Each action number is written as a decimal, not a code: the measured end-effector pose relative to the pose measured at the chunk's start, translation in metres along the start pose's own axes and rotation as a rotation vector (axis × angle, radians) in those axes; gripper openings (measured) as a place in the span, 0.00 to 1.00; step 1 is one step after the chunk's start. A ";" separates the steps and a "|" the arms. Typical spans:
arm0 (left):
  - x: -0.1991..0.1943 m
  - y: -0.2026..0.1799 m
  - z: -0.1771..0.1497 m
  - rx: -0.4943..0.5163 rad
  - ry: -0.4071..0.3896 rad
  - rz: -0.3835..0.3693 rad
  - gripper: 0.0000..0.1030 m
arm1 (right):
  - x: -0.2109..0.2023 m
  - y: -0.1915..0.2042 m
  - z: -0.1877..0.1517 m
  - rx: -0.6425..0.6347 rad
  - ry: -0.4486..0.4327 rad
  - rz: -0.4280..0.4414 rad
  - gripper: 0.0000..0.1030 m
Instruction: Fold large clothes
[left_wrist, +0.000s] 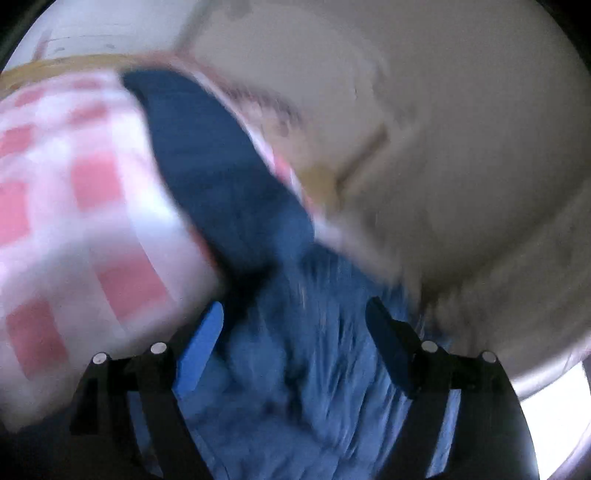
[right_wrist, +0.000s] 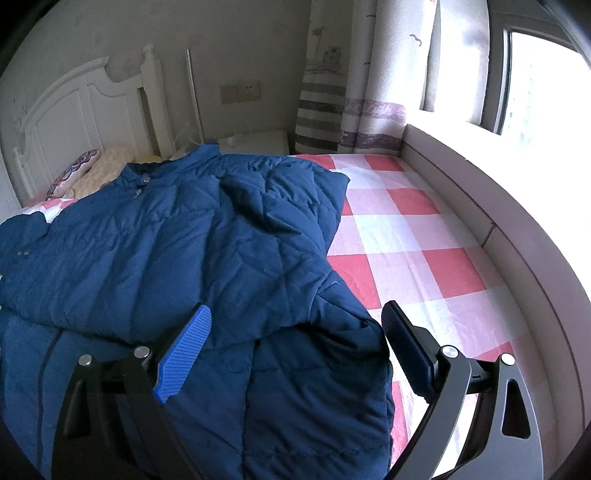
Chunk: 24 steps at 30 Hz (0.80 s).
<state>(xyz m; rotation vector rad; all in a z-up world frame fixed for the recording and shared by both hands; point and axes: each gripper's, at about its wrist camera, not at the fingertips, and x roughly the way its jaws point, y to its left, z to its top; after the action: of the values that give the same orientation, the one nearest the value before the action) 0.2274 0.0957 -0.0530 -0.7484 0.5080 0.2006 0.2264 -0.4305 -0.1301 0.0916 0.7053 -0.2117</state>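
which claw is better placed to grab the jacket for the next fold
Right, probably. The right claw is open and steady over the blue jacket, with the hem corner between its fingers on the checked bedsheet. The left claw is open too, but its view is motion-blurred and shows no clear edge.

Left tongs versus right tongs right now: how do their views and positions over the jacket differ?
The left tongs view is motion-blurred, while the right tongs view is sharp. The left tongs sit close over the blue puffer jacket, with cloth filling the gap; the right tongs hang higher over its folded edge, with checkered bedsheet beside it. Both are open, gripping nothing.
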 end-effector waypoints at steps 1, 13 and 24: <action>-0.003 -0.005 0.008 0.020 -0.015 -0.009 0.77 | 0.000 0.000 0.000 0.002 -0.002 -0.001 0.87; 0.115 -0.075 -0.086 0.899 0.336 0.117 0.97 | -0.009 -0.016 -0.001 0.089 -0.037 -0.010 0.87; 0.095 -0.072 -0.076 0.767 0.318 -0.024 0.98 | -0.002 0.061 0.045 -0.190 -0.059 0.001 0.87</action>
<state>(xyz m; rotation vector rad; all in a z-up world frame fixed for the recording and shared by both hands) 0.3068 -0.0092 -0.1050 -0.0300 0.8111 -0.1417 0.2676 -0.3774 -0.0938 -0.0955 0.6630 -0.1450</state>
